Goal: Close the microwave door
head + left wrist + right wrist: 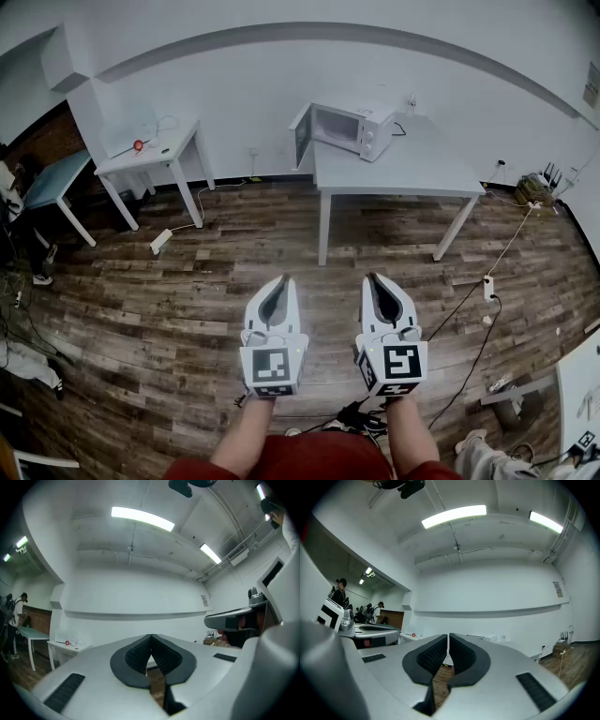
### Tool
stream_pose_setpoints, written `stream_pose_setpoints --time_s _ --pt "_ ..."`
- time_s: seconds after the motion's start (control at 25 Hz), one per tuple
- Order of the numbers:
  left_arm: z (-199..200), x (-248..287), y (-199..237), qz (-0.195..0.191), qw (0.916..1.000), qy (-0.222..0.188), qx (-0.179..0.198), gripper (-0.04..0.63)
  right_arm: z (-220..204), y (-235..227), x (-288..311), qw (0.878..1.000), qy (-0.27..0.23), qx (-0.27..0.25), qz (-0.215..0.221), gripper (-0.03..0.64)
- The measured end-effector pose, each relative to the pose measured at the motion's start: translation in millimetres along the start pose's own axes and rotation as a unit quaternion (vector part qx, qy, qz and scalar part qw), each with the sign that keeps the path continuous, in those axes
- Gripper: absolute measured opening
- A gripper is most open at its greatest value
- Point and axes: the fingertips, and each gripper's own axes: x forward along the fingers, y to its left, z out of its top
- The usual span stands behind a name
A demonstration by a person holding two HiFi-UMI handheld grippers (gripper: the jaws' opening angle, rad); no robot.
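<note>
A white microwave (354, 128) stands on a grey table (403, 174) by the far wall, well ahead of me. Its door (302, 137) hangs open to the left, showing the dark cavity. My left gripper (284, 279) and my right gripper (372, 277) are held side by side over the wooden floor, far short of the table, both pointing toward it. Both are shut with nothing between the pads. In the left gripper view the left gripper (151, 636) has its black pads meeting at the tips. In the right gripper view the right gripper (448, 635) looks the same.
A white side table (155, 156) with a small red object (138, 144) stands at the left, with a teal table (54, 180) beyond it. A power strip (160, 241) lies on the floor, and cables (487, 287) trail at the right. People stand far off at the left.
</note>
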Motion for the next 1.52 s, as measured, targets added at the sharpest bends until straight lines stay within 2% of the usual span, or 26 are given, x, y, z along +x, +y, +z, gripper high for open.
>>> stream_pose_setpoints --time_s 0.52,0.76,1.04,1.52 --pt "-8 10 -25 0.001 0.9997 0.01 0.021 0.026 -4 -26 -1 1.0 -0.004 0.007 0.002 0.037" --pt "-8 16 -46 0.001 0.9997 0.008 0.024 0.026 -3 -44 -6 1.0 -0.024 0.017 -0.002 0.037" --pt "-12 21 -68 0.006 0.9997 0.006 0.025 0.026 -18 -64 -9 0.999 -0.018 0.028 0.01 0.037" --pt "-21 58 -60 0.004 0.9996 0.0 0.029 0.026 -32 -70 28 0.999 -0.014 0.024 0.022 0.037"
